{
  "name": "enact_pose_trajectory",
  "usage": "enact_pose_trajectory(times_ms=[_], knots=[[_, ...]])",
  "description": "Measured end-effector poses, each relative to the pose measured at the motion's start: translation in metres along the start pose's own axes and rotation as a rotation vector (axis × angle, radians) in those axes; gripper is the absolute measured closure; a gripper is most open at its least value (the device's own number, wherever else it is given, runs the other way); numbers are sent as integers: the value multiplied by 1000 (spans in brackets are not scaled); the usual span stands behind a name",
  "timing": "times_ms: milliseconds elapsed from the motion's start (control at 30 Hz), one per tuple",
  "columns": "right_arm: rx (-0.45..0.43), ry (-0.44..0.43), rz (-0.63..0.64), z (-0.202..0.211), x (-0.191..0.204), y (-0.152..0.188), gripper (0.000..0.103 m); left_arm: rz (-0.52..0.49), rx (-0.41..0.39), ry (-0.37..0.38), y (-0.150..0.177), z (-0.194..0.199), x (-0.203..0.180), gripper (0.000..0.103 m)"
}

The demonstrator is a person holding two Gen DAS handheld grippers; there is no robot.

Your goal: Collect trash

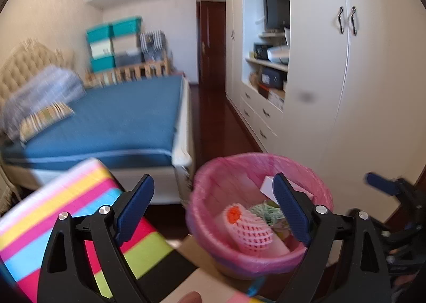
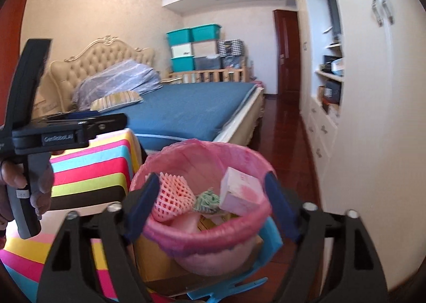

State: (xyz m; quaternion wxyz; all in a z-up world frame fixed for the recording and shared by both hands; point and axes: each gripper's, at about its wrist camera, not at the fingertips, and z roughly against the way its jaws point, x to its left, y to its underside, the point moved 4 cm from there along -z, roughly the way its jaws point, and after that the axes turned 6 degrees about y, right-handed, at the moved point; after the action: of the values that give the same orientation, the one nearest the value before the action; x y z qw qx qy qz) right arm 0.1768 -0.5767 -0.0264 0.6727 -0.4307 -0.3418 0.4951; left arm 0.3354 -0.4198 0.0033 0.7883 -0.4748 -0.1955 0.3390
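We look down at the pink-lined waste bin (image 2: 202, 225), which stands beside the surface with the striped cloth (image 2: 90, 170), on what seems a cardboard box. Several pieces of trash lie inside it already: a pink foam fruit net (image 2: 174, 194), a small green crumpled wad (image 2: 207, 200), and a pale pink carton box (image 2: 239, 191) that leans against the far right wall of the bin. In the left wrist view the foam net (image 1: 251, 231) shows something orange at its open end, and the wad (image 1: 267, 212) lies just behind it.

Our left gripper (image 1: 213, 207) has its jaws wide apart and nothing is between them; the bin (image 1: 213, 178) is only seen through the gap. Our right gripper (image 2: 210, 212) also has wide jaws, standing on either side of the near rim of the bin, and they press on nothing. Both are empty, so we judge that the pieces we carried are now dropped in the bin.

How much remains, we cannot say with certainty. The part of the striped cloth (image 1: 80, 210) that we see carries no loose trash. A blue plastic thing (image 2: 226, 289) lies under the bin at the bottom of the right wrist view; whether it is trash we cannot tell. We judge that the collecting is mostly done, and what is left is to check the rest of the surface and the floor (image 2: 290, 132) for pieces outside these views.
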Motion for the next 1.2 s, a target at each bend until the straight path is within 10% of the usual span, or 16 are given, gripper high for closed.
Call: enact_pose_trajectory(times_ms=[133,467,1200], knots=[[-36,32,-2,38,3,0,5,-46,-98,-109,7,50,-9,7],[-37,102,27,102,7,21,5,-3,-111,-60,47,123,-27,7],[10,36,33,102,25,40,5,34,-3,-32,99,127,-36,7]])
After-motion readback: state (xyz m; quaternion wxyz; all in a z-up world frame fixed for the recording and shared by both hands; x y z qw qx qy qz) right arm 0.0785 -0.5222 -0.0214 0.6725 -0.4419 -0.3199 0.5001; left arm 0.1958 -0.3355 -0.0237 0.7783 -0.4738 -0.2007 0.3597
